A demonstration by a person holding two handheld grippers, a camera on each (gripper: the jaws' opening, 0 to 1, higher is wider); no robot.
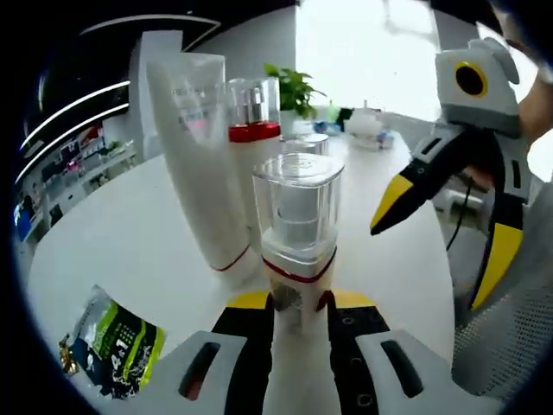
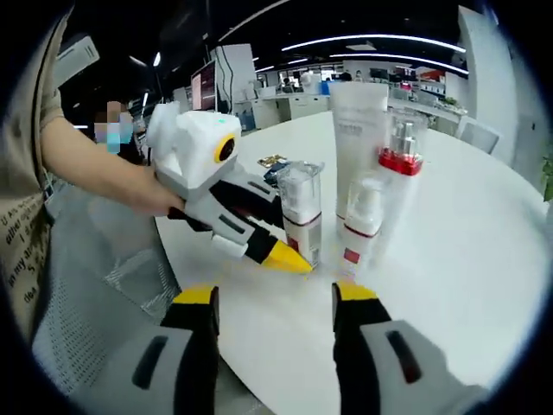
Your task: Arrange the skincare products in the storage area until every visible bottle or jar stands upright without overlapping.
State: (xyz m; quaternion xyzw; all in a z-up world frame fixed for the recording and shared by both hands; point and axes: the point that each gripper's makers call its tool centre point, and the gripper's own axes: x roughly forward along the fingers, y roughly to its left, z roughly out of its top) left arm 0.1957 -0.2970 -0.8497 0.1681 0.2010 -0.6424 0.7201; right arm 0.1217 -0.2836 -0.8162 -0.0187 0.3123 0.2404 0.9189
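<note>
Left gripper (image 1: 300, 303) clamps the base of the clear-capped pump bottle (image 1: 298, 229), upright on the round white table (image 1: 112, 225) just in front of the tall white tube (image 1: 200, 156). Beside that tube stand the red-collared bottle (image 1: 251, 130) and, in the right gripper view, a small white pump bottle (image 2: 361, 220); a green sachet (image 1: 117, 346) lies well apart from it. Right gripper (image 2: 275, 303) hangs spread and empty near the table edge, short of the tube.
</note>
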